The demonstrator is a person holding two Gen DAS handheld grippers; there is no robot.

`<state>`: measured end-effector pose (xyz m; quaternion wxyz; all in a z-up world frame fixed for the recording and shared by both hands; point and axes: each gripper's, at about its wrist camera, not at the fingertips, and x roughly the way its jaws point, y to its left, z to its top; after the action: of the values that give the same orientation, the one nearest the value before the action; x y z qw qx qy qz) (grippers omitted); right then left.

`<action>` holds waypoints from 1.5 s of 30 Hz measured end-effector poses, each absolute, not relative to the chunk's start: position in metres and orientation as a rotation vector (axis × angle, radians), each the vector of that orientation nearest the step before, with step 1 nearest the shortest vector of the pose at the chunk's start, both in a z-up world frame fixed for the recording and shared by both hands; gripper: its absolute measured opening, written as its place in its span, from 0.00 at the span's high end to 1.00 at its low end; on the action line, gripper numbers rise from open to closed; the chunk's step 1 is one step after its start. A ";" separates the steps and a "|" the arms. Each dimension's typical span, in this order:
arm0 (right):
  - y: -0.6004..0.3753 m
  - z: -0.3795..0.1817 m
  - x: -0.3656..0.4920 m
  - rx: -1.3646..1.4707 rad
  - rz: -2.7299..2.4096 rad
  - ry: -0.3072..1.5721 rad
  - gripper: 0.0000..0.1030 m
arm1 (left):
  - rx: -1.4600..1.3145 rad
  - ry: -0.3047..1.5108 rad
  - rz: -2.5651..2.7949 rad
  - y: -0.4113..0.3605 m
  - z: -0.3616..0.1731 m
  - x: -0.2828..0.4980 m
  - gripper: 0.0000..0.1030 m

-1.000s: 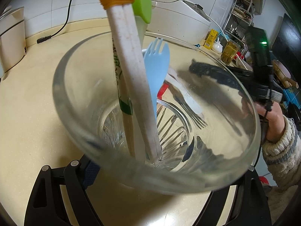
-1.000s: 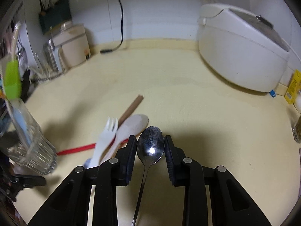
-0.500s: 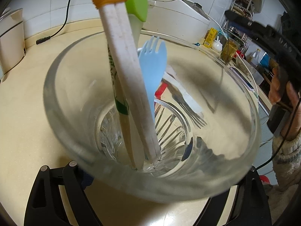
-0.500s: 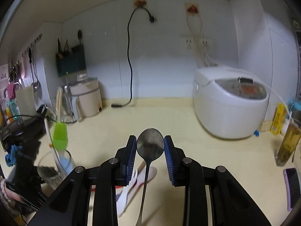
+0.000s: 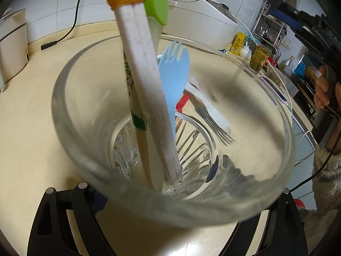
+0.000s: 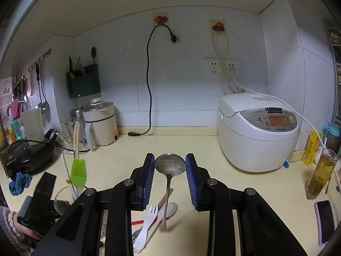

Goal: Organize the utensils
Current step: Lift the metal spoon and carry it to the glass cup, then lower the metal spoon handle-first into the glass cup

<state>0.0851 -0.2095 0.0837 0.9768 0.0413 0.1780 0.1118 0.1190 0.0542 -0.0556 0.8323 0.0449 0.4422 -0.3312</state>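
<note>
Metal spoon [image 6: 170, 166] sits clamped by its bowl in the right gripper [image 6: 170, 170], centre frame, handle hanging, likely for dropping into the glass [image 5: 170, 202] that the left gripper [image 5: 170, 224] clamps steady.

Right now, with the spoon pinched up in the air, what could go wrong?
The right tool grips the metal spoon only by its bowl edges, so the handle hanging down could swing or slip out. The glass is already crowded with bundled chopsticks, a green brush and a blue spork; dropping the spoon in could knock them.
</note>
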 end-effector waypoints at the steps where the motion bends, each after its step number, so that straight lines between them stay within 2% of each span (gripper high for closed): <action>1: -0.209 0.086 0.084 0.084 0.229 0.354 0.71 | 0.095 0.937 -0.702 0.054 -0.056 0.119 0.13; 12: -0.199 0.117 0.074 0.086 0.294 0.296 0.71 | 0.095 0.937 -0.702 0.055 -0.056 0.119 0.13; 25: -0.157 0.194 0.066 0.154 0.541 0.163 0.71 | 0.096 0.937 -0.702 0.056 -0.055 0.120 0.13; 45: -0.107 0.136 0.088 0.072 0.601 0.370 0.71 | 0.086 0.938 -0.707 0.058 -0.056 0.121 0.13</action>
<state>0.0878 -0.1071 0.1357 0.9377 0.0355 0.1813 0.2943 0.1205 0.0583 -0.0558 0.8316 0.0405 0.4424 -0.3332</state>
